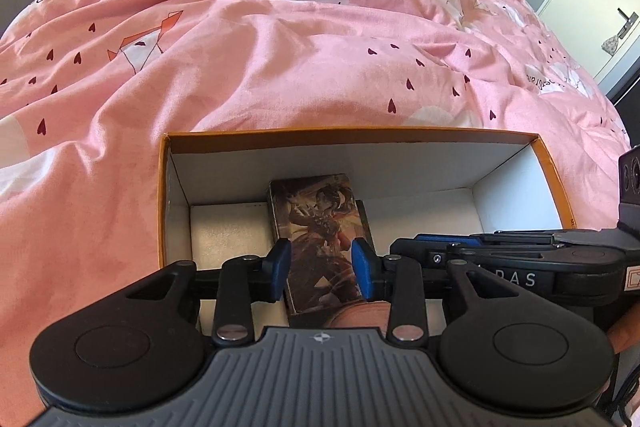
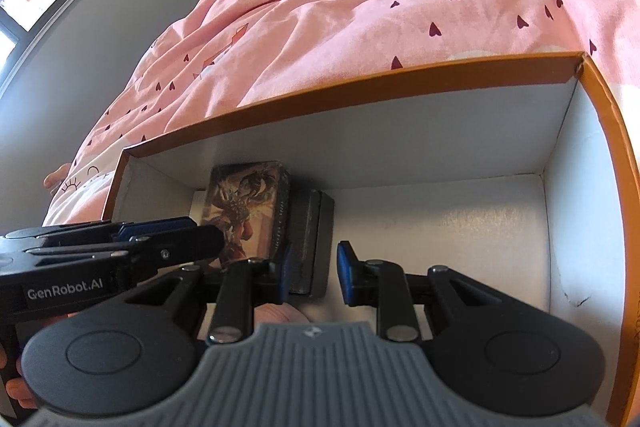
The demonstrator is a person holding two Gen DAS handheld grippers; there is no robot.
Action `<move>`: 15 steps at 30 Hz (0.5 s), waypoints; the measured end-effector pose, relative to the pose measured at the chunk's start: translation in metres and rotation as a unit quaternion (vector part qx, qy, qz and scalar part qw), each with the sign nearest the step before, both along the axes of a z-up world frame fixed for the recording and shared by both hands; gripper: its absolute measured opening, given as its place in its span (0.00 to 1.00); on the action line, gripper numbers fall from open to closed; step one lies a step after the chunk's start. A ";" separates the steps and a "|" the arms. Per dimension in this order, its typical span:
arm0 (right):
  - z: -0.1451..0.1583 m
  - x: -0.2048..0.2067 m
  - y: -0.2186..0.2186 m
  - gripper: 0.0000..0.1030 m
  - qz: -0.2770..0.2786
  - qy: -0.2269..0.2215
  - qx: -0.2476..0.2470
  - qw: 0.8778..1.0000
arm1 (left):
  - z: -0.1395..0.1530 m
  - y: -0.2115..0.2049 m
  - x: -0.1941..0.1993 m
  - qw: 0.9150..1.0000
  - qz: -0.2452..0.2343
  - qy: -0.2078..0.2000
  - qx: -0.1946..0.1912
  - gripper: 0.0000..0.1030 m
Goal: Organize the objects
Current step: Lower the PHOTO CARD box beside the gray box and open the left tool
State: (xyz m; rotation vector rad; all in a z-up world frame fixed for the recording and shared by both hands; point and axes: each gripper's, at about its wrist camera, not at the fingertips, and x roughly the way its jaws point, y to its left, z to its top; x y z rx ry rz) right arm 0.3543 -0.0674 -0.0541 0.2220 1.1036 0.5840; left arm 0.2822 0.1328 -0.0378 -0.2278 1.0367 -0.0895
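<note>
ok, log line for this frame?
left tool: open astride illustrated box | right tool: open, empty | dark box beside it | both in orange box

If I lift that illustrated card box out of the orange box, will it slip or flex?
The illustrated card box looks rigid, with flat sides and crisp corners, so probably no flex. Its glossy wrap may be slippery between the left gripper pads. It abuts a dark box, which might shift too.

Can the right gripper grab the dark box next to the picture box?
Probably yes. The right gripper is open just above the dark box, with nothing covering it. The picture box sits tight against one side, so a finger might not fit there.
</note>
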 end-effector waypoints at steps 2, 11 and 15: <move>0.000 0.000 0.000 0.26 0.000 0.000 0.001 1.000 | -0.001 -0.001 -0.002 1.000 -0.005 -0.002 0.006 0.37; -0.003 0.002 0.008 0.15 0.003 0.005 -0.002 1.000 | -0.011 0.008 0.003 0.999 -0.007 0.000 -0.031 0.20; -0.011 0.004 0.014 0.11 0.007 0.016 -0.012 1.000 | -0.013 0.010 0.006 0.999 -0.006 0.001 -0.048 0.19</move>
